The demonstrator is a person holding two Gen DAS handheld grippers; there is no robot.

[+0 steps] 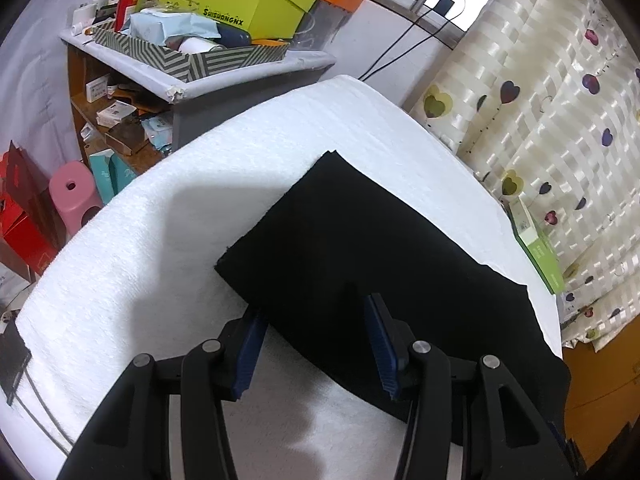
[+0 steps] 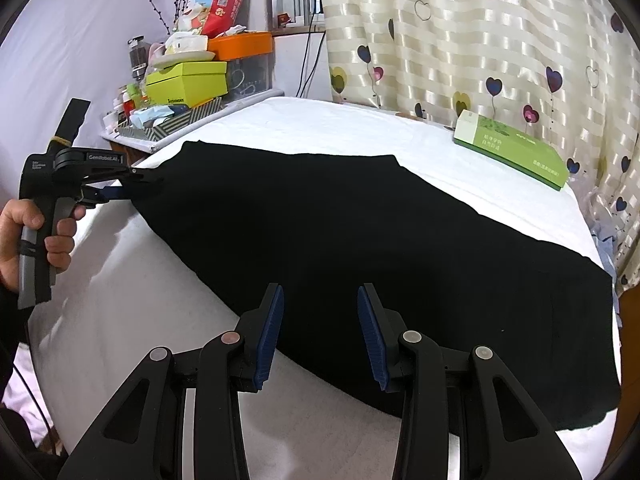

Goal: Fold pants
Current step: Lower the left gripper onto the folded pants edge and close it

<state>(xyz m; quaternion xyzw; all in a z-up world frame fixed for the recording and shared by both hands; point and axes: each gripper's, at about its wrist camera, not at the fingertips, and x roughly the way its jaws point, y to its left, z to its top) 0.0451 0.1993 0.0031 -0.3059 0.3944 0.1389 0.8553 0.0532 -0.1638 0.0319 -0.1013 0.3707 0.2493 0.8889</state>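
Black pants (image 1: 360,240) (image 2: 360,232) lie flat as a long folded strip on a table covered with a white towel (image 1: 160,240) (image 2: 120,320). My left gripper (image 1: 314,306) is open at one narrow end of the pants. One blue pad sits at the cloth's near edge and the other over the fabric. In the right wrist view a hand (image 2: 24,232) holds this left gripper (image 2: 140,186) at the pants' left end. My right gripper (image 2: 320,290) is open over the near long edge of the pants, with nothing between its fingers.
A green box (image 2: 512,152) (image 1: 538,248) lies on the table's far side by the heart-patterned curtain (image 2: 480,40). A cluttered shelf unit (image 1: 200,72) (image 2: 180,92) stands past the left end. A pink stool (image 1: 74,196) and red bags (image 1: 24,216) sit on the floor.
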